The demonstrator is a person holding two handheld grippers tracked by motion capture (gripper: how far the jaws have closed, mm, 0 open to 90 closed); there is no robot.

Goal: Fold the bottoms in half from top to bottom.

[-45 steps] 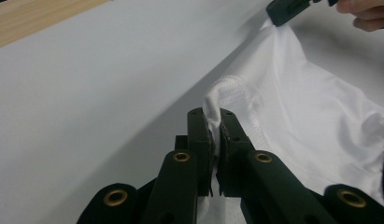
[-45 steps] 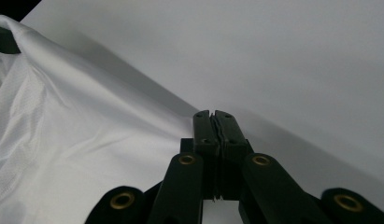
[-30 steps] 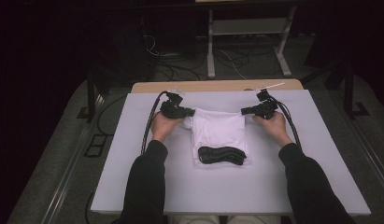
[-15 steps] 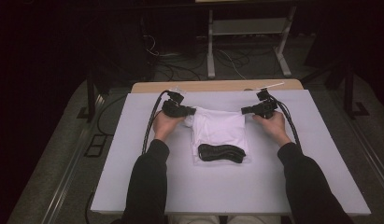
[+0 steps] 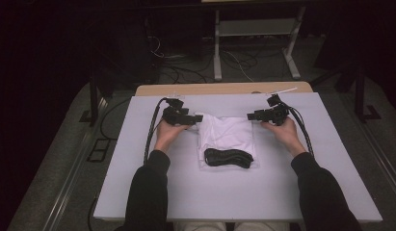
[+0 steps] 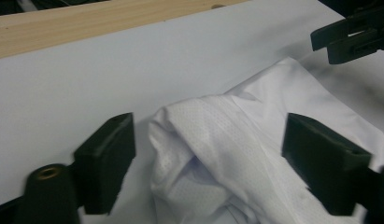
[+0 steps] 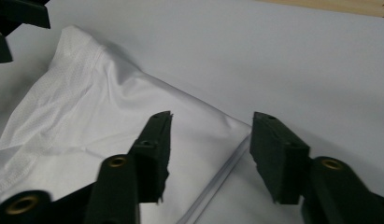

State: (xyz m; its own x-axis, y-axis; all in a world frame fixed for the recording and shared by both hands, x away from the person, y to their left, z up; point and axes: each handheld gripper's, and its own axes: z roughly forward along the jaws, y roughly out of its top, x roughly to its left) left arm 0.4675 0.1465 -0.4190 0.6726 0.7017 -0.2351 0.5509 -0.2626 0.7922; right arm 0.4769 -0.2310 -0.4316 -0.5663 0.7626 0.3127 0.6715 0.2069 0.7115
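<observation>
From above, the white garment point(image 5: 228, 136) lay mid-table, a black strap point(image 5: 229, 157) on its near edge. The left gripper point(image 6: 208, 158) stood apart around a bunched fold. The right gripper point(image 7: 209, 158) gaped over its corner

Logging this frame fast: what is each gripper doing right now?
Left gripper: open, jaws either side of the bunched white fabric garment.
Right gripper: open, holding nothing.

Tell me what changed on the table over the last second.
Little changed. The left tool and right tool sit at the far corners of the white garment as before, jaws open in their own views. The black item stayed on the garment's near edge.
</observation>
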